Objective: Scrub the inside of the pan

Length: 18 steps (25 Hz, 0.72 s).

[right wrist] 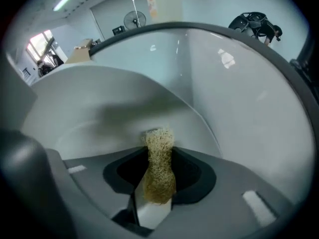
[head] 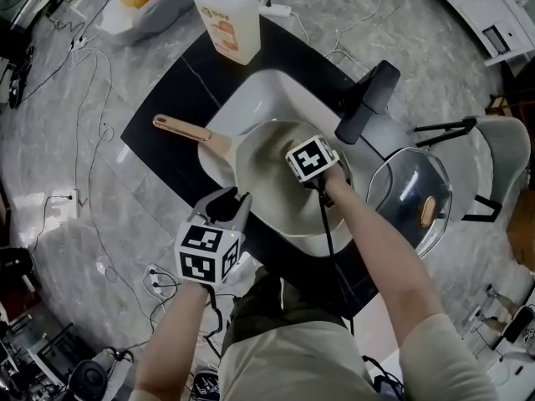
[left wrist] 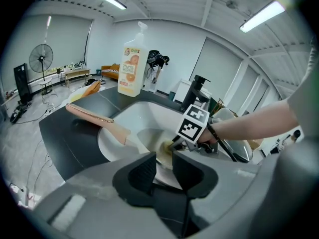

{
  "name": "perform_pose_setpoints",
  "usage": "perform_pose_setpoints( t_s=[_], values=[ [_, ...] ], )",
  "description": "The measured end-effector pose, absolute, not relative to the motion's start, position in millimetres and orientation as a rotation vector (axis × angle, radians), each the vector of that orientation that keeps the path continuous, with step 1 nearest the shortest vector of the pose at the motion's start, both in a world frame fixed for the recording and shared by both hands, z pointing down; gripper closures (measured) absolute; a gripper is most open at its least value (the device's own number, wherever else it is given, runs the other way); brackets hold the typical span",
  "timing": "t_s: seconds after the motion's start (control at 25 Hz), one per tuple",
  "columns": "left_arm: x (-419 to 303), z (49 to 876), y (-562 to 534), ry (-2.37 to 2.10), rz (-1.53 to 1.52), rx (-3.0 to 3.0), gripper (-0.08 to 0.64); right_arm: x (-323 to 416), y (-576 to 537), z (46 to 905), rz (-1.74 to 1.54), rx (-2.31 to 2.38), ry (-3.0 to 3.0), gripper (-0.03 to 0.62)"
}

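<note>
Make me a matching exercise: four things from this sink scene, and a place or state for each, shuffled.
1. pale round pan with a copper-coloured handle
2. clear soap bottle with an orange label
3. tan fibrous scrubber
4. left gripper

A. open, nothing between its jaws
B. standing on the black counter
C. lying in the white sink
D. clamped in the right gripper

Pairs: 1-C, 2-B, 3-D, 4-A.

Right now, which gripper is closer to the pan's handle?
Left. The left gripper hovers near the handle; the right gripper is farther, inside the pan with the scrubber.
</note>
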<state>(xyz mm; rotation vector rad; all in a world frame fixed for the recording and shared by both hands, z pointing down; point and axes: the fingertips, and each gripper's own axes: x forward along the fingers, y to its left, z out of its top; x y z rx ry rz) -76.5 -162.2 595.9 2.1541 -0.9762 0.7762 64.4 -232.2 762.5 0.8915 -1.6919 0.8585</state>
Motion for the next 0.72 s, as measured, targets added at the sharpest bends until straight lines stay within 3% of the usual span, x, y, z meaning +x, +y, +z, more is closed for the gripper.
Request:
perform_pose_setpoints(
  t_s=[0.44,0.72],
  values=[
    [-75,596,-161,-0.973,0.769,2.157,0.446,83,-132,733,0.759,0.401,-1.534,0.449],
    [-76,594,-162,-0.978,0.734,2.145,0.448,24,-88,684,1.057,0.128,-1.694,0.448]
  ],
)
